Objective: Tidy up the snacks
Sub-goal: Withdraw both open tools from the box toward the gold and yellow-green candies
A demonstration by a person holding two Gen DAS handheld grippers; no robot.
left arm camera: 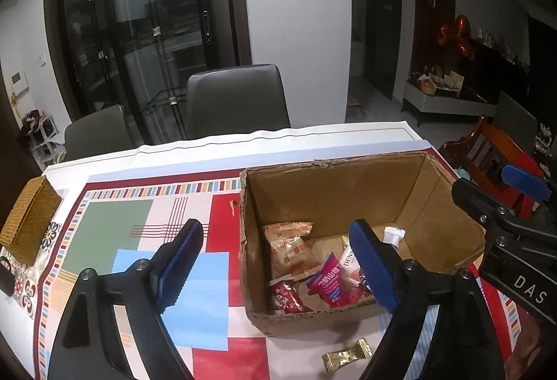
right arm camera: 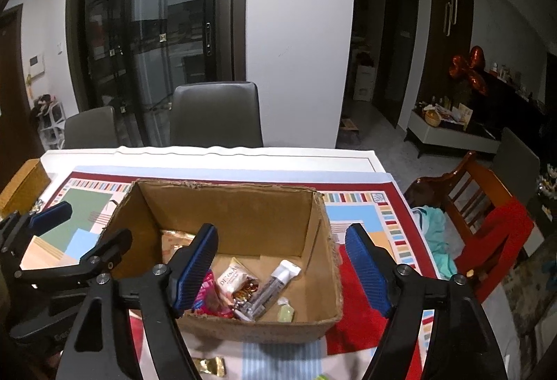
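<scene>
Snacks (left arm camera: 296, 261) half hidden behind blue jaws in cardboard box (right arm camera: 243, 206), both grippers' jaws spread and empty, gold candy (left arm camera: 346, 355) on counter, cut off in right view.

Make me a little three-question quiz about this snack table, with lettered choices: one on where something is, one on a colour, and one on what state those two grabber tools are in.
1. Where does the gold-wrapped candy lie?
A. Inside the cardboard box
B. On the tablecloth in front of the box
C. On the grey chair

2. What colour are the pads on the fingers of the tools?
A. Blue
B. Yellow
C. White

3. What state are the left gripper and right gripper in?
A. Both open and holding nothing
B. Both shut on a snack
C. Left shut on the box wall, right open

Answers:
1 B: the candy sits on the cloth just outside the near wall of the cardboard box.
2 A: every pad seen in both views is blue.
3 A: each view shows a wide gap between its fingers, with nothing gripped.
</scene>
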